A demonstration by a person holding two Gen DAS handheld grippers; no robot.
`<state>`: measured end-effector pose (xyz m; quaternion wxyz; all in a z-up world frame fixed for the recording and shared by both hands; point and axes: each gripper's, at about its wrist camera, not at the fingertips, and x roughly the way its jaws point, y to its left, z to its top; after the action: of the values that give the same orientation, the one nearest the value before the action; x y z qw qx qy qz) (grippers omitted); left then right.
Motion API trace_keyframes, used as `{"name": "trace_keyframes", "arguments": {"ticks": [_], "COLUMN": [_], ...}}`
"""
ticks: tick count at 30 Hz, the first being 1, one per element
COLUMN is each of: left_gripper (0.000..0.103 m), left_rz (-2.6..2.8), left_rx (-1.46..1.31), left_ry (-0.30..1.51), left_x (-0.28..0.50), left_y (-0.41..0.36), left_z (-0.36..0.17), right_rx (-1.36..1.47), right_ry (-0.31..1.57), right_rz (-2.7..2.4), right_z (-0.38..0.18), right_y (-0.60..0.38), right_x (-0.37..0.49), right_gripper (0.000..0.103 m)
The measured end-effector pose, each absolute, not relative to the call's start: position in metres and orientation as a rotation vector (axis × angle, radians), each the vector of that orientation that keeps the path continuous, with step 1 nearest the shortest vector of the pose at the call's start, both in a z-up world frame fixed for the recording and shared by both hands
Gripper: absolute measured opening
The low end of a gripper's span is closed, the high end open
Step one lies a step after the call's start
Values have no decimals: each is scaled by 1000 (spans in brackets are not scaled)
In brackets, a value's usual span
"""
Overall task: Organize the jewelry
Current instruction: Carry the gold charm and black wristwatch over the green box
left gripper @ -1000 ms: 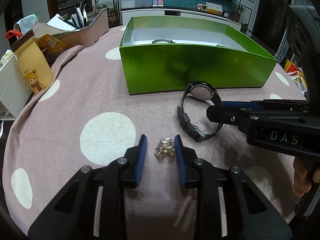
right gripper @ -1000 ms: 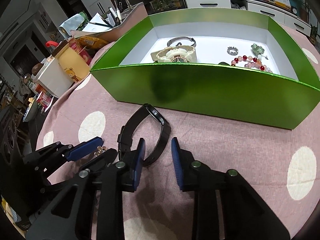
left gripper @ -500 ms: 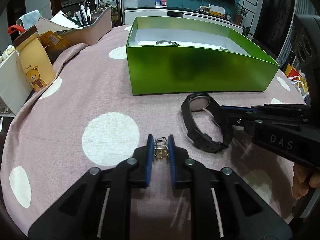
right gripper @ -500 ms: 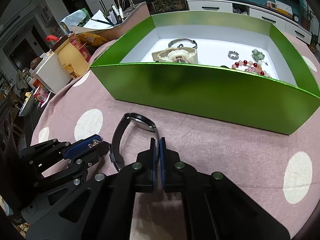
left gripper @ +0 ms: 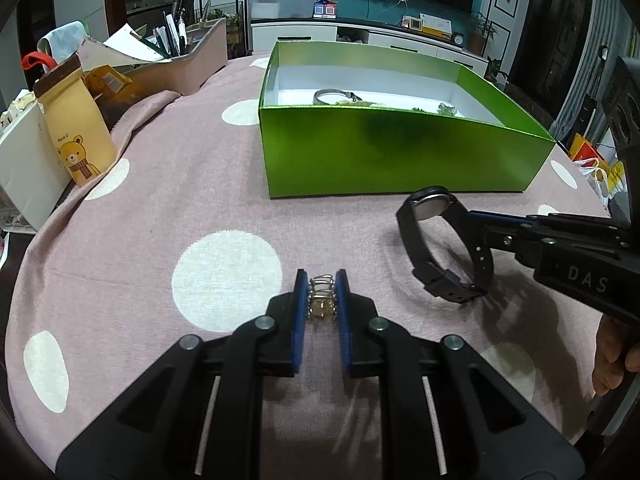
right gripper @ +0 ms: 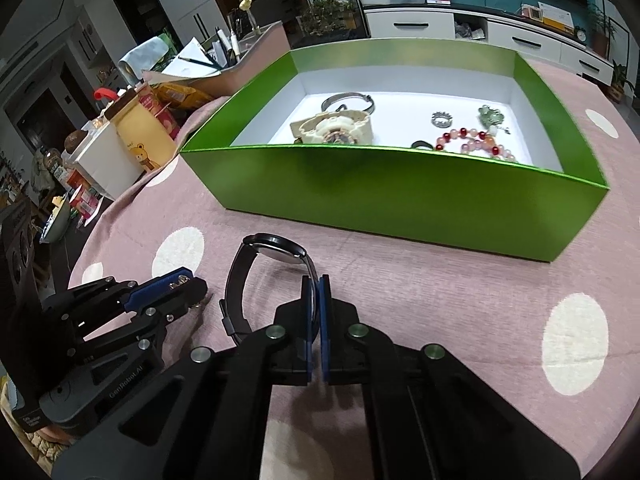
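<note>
My left gripper (left gripper: 322, 280) is shut on a small gold and silver metal jewelry piece (left gripper: 321, 300) that rests on the pink dotted tablecloth. To its right my right gripper (right gripper: 315, 284) is shut on the strap of a black wristwatch (right gripper: 264, 272), which stands on edge on the cloth; the black wristwatch (left gripper: 440, 240) also shows in the left wrist view. Behind both stands an open green box (right gripper: 400, 196) with a white floor. It holds a cream watch (right gripper: 336, 130), a metal bangle (right gripper: 348, 100), a small ring (right gripper: 442, 120), a green charm (right gripper: 492, 116) and a pink and red bead bracelet (right gripper: 476, 142).
A yellow bear-print carton (left gripper: 76, 132), a white box (left gripper: 24, 168) and a beige organizer with pens (left gripper: 192, 56) crowd the table's left edge. A person's hand (left gripper: 612, 360) shows at the right of the left wrist view. A TV cabinet (left gripper: 360, 36) runs behind.
Both grippers have closed: the left one onto the metal jewelry piece, the right one onto the watch strap. The watch has tipped up on edge.
</note>
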<state>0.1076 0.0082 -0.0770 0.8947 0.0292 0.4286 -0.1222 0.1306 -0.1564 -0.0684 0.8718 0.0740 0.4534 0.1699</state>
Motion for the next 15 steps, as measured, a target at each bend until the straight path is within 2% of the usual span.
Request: {"name": "trace_keyframes", "arguments": {"ticks": [15], "left_gripper": [14], "left_rz": [-255], "left_rx": [87], "left_ry": [838], "left_x": [99], "left_y": [0], "left_z": [-51], "right_rx": [244], "right_ry": [866], "right_rz": [300], "right_z": [-42], "right_y": [-201], "right_x": [110], "right_gripper": [3]}}
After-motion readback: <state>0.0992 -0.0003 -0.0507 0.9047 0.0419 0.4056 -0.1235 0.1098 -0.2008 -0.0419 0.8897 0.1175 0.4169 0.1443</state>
